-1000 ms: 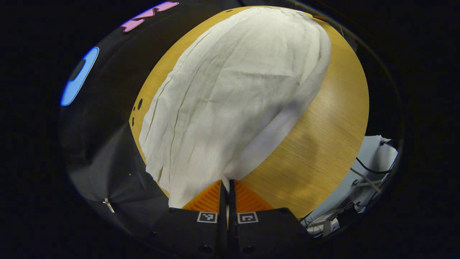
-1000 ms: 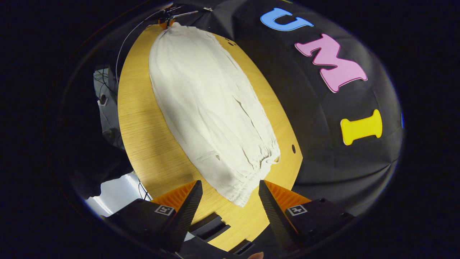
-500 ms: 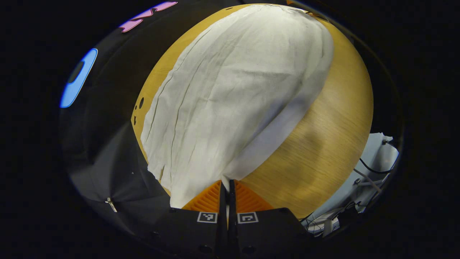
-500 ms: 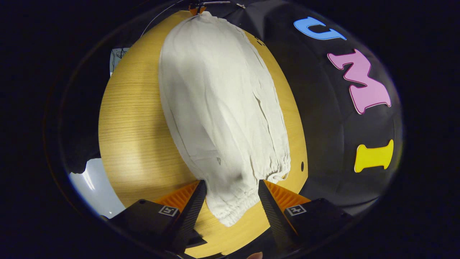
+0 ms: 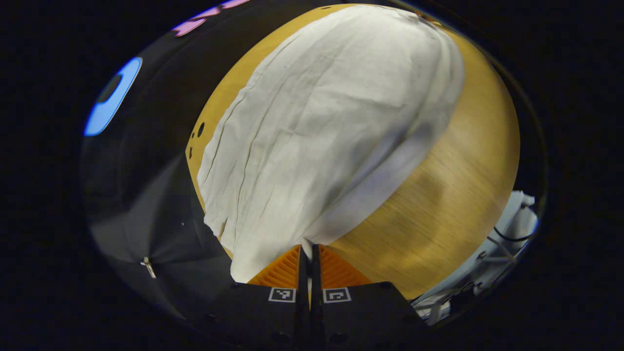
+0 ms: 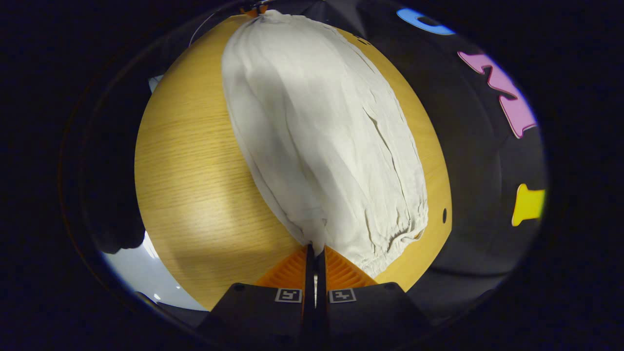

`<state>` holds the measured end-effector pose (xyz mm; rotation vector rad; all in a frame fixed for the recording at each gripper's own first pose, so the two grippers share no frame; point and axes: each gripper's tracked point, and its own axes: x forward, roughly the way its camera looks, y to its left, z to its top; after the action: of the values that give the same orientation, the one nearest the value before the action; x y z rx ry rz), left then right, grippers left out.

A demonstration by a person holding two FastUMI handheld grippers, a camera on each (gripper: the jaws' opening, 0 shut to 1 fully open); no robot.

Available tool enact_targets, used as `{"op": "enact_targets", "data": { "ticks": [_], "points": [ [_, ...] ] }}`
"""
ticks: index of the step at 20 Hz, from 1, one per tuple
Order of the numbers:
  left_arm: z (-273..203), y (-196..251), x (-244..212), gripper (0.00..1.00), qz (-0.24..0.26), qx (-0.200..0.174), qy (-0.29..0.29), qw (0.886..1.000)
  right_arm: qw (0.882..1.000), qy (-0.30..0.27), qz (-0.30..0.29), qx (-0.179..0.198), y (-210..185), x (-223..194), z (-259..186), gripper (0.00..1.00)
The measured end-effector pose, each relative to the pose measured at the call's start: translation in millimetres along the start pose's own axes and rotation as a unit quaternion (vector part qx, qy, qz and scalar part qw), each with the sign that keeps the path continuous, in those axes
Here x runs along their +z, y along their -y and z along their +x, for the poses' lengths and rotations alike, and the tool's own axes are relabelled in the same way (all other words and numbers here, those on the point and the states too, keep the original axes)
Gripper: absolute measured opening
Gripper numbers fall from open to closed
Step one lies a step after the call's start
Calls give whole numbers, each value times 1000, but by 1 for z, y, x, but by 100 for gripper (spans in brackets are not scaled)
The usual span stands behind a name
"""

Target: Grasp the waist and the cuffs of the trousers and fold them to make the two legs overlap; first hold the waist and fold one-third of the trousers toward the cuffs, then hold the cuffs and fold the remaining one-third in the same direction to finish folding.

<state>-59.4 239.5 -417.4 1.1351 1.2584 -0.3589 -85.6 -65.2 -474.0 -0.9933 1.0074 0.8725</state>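
The right gripper (image 6: 315, 251) now has its fingers pressed together on the near edge of the trousers (image 6: 321, 141), pinching the cloth right beside the gathered elastic waist (image 6: 397, 234); half a second ago those fingers stood wide apart on either side of the waistband, so the grasp has just been made. From that pinch the pale, off-white trousers run away across the tabletop (image 6: 195, 170) to the far end, where the cloth narrows to a point at the top of the right gripper view. The waistband's puckered edge lies just to the right of the gripper, near a small round hole in the wood. The left gripper (image 5: 308, 249) stays clenched on the opposite end of the trousers (image 5: 331, 126), a thin strip of cloth caught between its fingers, just as in the earlier frames; the garment has shifted only slightly in the left gripper view. The cloth spreads out broad and creased from this grip, lying flat on the wooden tabletop (image 5: 453, 195), with its left edge close to the tabletop's rim. Cables (image 5: 507, 239) hang past the tabletop's right edge. No readable brand or label shows on the trousers; each gripper body carries small square black-and-white markers (image 6: 291, 295).
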Motion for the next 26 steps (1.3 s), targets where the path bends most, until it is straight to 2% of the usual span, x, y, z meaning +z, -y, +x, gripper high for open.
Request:
{"op": "enact_targets", "data": {
  "ticks": [4, 9, 15, 21, 26],
  "points": [
    [-13, -20, 13, 6, -88, 19, 20, 996, 994, 44, 79, -55, 30, 23, -28, 5],
    [-17, -60, 30, 6, -143, 57, 32, 988, 982, 71, 160, -76, 58, 42, -50, 5],
    [-5, -110, 61, 6, -177, 80, 36, 980, 962, 105, 235, -94, 114, 67, -53, 5],
    [15, -155, 101, 6, -199, 100, 44, 974, 946, 121, 289, -81, 160, 82, -26, 5],
    [49, -171, 118, 6, -216, 89, 29, 972, 928, 117, 348, -55, 181, 84, 11, 5]
  ]
}}
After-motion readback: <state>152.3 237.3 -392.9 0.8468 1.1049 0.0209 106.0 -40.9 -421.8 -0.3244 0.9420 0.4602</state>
